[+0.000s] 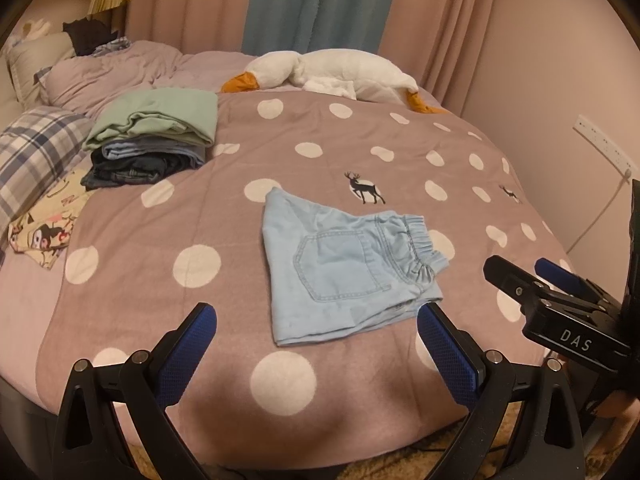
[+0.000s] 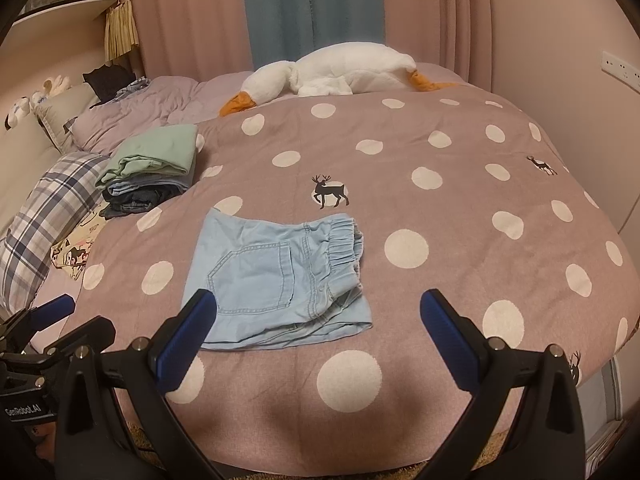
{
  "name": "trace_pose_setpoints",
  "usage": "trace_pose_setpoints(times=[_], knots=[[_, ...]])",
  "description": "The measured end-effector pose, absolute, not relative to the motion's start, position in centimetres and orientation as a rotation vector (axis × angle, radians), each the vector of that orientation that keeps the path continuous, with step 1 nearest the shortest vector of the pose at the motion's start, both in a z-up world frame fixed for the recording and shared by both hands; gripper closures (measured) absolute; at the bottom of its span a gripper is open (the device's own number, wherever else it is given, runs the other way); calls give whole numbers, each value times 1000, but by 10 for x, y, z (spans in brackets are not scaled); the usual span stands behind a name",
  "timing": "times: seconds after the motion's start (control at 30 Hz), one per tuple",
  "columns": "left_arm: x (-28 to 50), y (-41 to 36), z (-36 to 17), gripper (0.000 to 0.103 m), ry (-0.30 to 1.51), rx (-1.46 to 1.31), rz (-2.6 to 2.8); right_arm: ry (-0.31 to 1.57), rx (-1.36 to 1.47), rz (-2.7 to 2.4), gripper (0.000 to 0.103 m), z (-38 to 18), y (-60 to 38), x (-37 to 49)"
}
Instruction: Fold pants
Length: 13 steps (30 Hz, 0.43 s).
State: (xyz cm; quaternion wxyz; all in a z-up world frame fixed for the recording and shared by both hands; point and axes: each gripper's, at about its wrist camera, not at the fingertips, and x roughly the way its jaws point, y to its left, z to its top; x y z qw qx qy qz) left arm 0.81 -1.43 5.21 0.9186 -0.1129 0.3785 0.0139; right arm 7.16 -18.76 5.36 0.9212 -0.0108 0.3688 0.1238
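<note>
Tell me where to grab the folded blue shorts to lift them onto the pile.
Probably pinch the blue shorts at the near folded hem, coming in low from the bed's front edge: the layers lie flat and stacked there, while the bunched elastic waistband faces right and would likely unfold.

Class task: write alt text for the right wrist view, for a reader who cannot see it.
Folded light blue shorts lie on a dotted pink bedspread, just beyond the open right tool. A clothes stack sits far left, a plush goose behind.
</note>
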Motion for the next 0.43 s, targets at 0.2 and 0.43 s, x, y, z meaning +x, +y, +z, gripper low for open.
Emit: trace_pose_setpoints(times=[0.2,0.43], knots=[[8,-14,52,3,779,-232,27,763,-26,254,1,53,-186,73],[10,-12,50,3,785,-237,26,765,-30,254,1,52,-186,75]])
